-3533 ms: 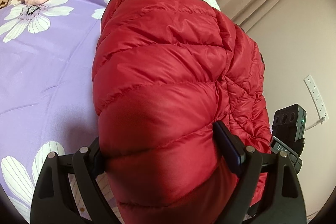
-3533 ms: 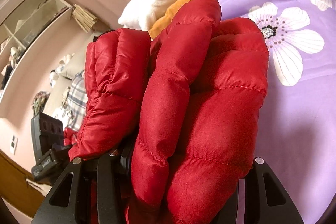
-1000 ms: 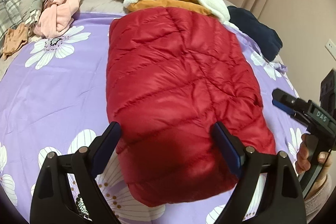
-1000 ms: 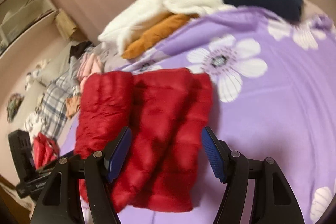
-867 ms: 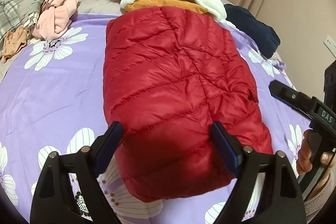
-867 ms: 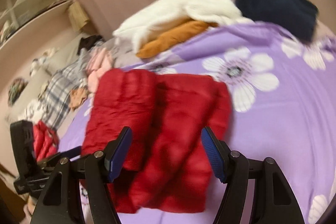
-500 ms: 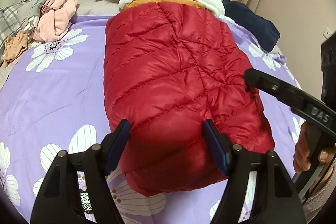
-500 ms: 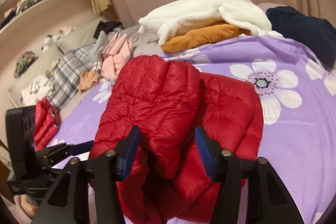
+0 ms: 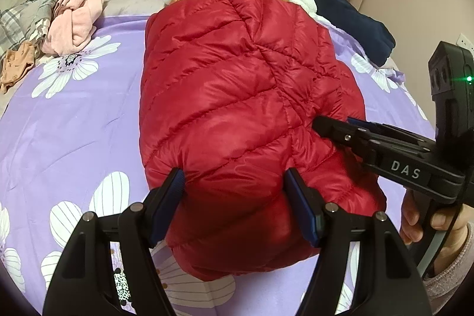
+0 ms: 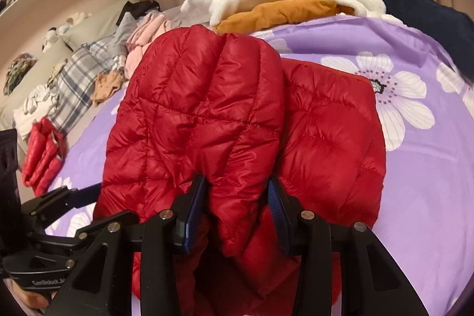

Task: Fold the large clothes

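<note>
left gripper [image 9: 234, 182]: points down, jaws have just been closing, pads press both sides of the red jacket's [image 9: 237, 96] near end | right gripper [image 10: 235, 191]: points down, jaws have just been closing, pads squeeze a puffy fold | right hand [image 9: 426, 221]: fingers wrap the handle, far right

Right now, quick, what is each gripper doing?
Left gripper: jaws just closing, pressed on the red jacket.
Right gripper: jaws just closing, pinching a jacket fold.
</note>
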The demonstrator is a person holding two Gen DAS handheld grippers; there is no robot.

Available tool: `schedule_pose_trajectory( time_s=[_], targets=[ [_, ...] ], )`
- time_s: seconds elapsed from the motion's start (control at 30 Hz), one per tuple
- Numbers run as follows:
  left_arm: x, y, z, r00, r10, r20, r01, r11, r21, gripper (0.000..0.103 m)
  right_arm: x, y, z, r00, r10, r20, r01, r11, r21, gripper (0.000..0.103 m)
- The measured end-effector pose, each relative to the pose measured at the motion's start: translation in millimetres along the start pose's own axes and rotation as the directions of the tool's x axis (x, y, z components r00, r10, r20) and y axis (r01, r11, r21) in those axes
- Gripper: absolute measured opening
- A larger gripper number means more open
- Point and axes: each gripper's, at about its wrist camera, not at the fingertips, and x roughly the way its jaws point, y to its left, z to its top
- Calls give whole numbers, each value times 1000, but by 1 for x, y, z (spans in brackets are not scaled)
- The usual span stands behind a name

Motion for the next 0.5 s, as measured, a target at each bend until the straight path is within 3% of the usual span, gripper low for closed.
schedule_pose_trajectory(
  time_s=[0.3, 0.5],
  targets=[
    [-2, 1, 0, 1000, -4, -2, 4, 1000, -12, 69, -35, 3, 1, 996, 36, 82, -35, 999, -16, 45],
    [-1, -1, -2, 1000, 1, -2, -1, 1000, -14, 69, -36, 11, -12, 997, 60, 53, -56, 996, -63, 45]
  ],
)
